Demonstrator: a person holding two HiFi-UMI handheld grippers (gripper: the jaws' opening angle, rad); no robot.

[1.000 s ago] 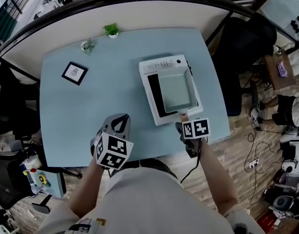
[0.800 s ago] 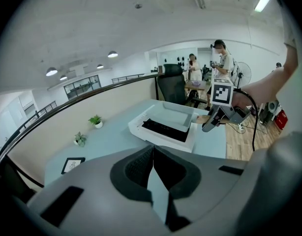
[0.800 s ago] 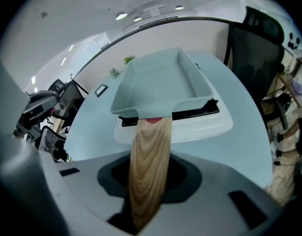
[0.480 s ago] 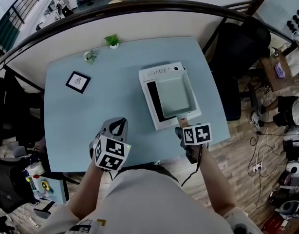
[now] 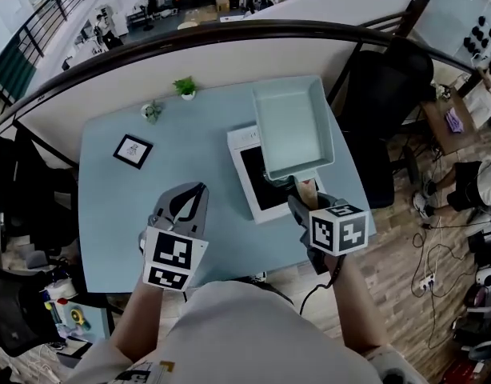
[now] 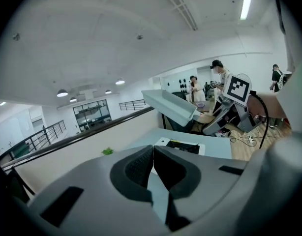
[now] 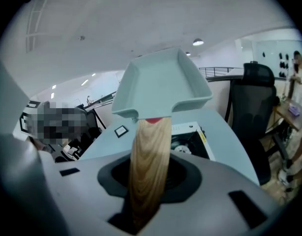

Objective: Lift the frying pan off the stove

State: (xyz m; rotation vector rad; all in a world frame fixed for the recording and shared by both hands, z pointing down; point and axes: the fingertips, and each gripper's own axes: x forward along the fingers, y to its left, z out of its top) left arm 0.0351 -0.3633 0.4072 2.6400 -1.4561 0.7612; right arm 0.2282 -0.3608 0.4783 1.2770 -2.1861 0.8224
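Your frying pan (image 5: 292, 130) looks smooth and matt; its handle (image 7: 150, 166) is pale wood with visible grain. The stove (image 5: 257, 178) has white plastic casing and a glossy black top. The table (image 5: 117, 206) is matt.

Stove (image 5: 261, 186): on my worktop (image 5: 133, 214), right half.
Frying pan (image 5: 293, 130): above the stove's far side, handle in my right hand-held gripper (image 5: 300, 198).
Picture frame (image 5: 133, 150): far left.
Plant (image 5: 185, 89): far edge.
Second plant (image 5: 153, 112): left of it.
Left hand-held gripper (image 5: 196, 194): left of the stove.

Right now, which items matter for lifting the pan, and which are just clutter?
In the job: frying pan, wooden handle clamped in right hand-held gripper; stove.
Lying about: two potted plants; framed picture; left hand-held gripper, shut, empty.
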